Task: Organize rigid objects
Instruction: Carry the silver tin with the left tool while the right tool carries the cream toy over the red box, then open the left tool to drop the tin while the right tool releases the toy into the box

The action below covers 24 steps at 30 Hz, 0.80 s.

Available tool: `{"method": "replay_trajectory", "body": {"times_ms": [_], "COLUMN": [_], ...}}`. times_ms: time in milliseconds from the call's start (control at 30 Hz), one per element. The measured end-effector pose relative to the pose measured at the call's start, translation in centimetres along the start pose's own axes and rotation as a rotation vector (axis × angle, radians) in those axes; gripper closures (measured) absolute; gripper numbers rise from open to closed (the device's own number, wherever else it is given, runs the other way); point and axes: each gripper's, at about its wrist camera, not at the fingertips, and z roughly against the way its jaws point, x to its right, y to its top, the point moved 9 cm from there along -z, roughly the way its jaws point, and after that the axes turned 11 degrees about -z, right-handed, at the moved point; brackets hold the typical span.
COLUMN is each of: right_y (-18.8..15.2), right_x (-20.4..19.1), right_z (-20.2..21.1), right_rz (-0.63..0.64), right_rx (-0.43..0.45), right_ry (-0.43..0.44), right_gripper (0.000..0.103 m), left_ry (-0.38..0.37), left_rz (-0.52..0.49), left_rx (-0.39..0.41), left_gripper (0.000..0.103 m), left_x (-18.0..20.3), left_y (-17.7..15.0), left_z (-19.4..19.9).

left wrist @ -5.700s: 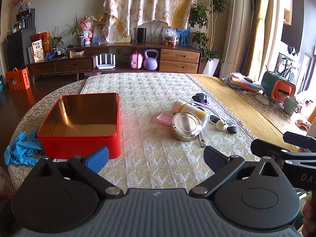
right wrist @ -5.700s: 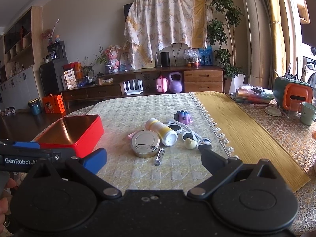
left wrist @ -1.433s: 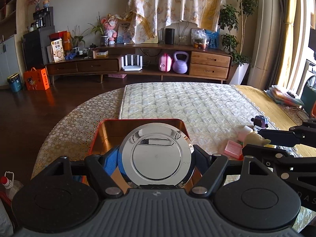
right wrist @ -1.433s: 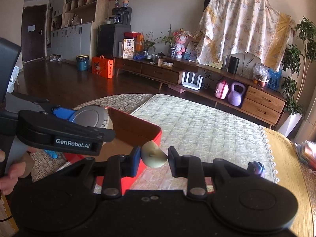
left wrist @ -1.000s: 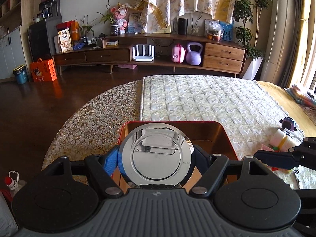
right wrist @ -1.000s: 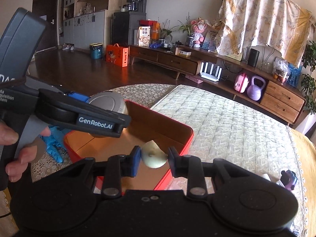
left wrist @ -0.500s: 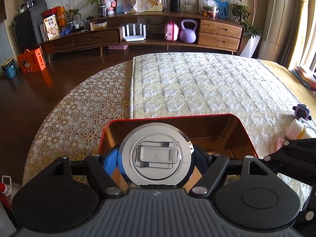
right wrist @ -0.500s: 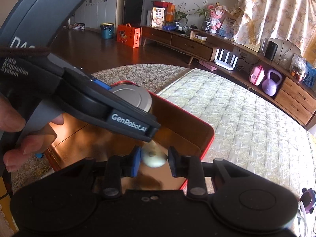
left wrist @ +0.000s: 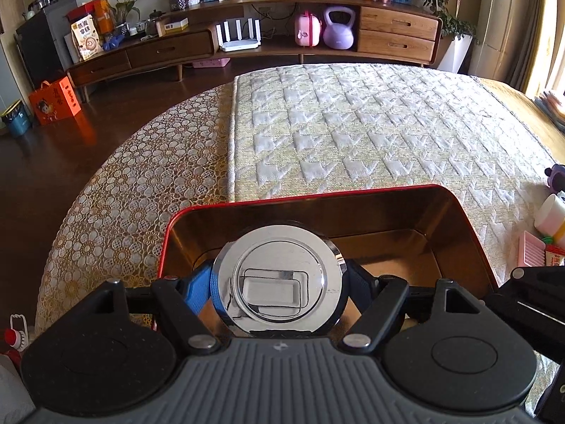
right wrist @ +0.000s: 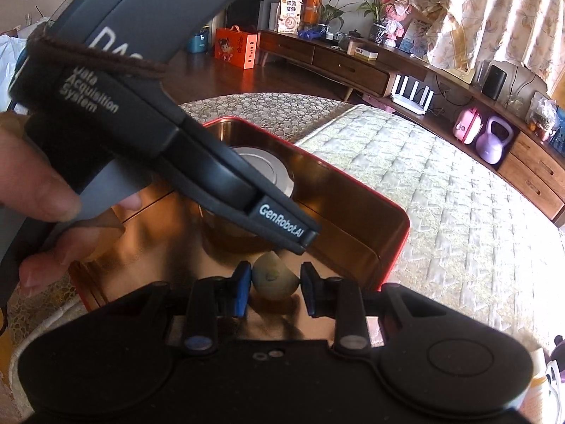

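Tin first, since it's the biggest thing here: the red tin box [left wrist: 473,233] sits open on the quilted table cover [left wrist: 370,134], gold and shiny inside, thin stiff walls. It probably dents easily and slides if bumped, so best taken by the rim.

Next down, the round chrome tin [left wrist: 279,282] is clamped at its sides by the left gripper [left wrist: 279,288], jaws spread wide around it, hanging low inside the box. Polished metal looks slick and rigid, likely light if hollow. Gripping across the widest part seems right, though it could squirt out if the pads ride up onto the curved edge.

Smallest is the pale egg-shaped thing [right wrist: 273,279], pinched in the right gripper [right wrist: 275,286] with jaws set narrow, also over the box floor. Hard to say what it's made of; it looks smooth and rounded, so it'll probably roll once released. A low drop would be kinder to it.
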Motion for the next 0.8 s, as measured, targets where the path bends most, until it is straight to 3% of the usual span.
{"method": "replay_trajectory", "body": {"times_ms": [433,800], "right_y": [0.3,0.4], "right_x": [-0.2,0.0], "right_z": [0.6,1.9], "right_rz": [-0.009,-0.044], "right_rx": [-0.005,0.024], "right_ry": [0.016,0.018], "right_gripper": [0.063,0.048], "left_ry": [-0.005,-0.012], "left_rz": [-0.042,0.003], "left_rx": [-0.048,-0.023], "left_gripper": [0.026,0.026], "left_x": [1.3,0.8], "left_y": [-0.1,-0.2], "left_z": [-0.9,0.5]}}
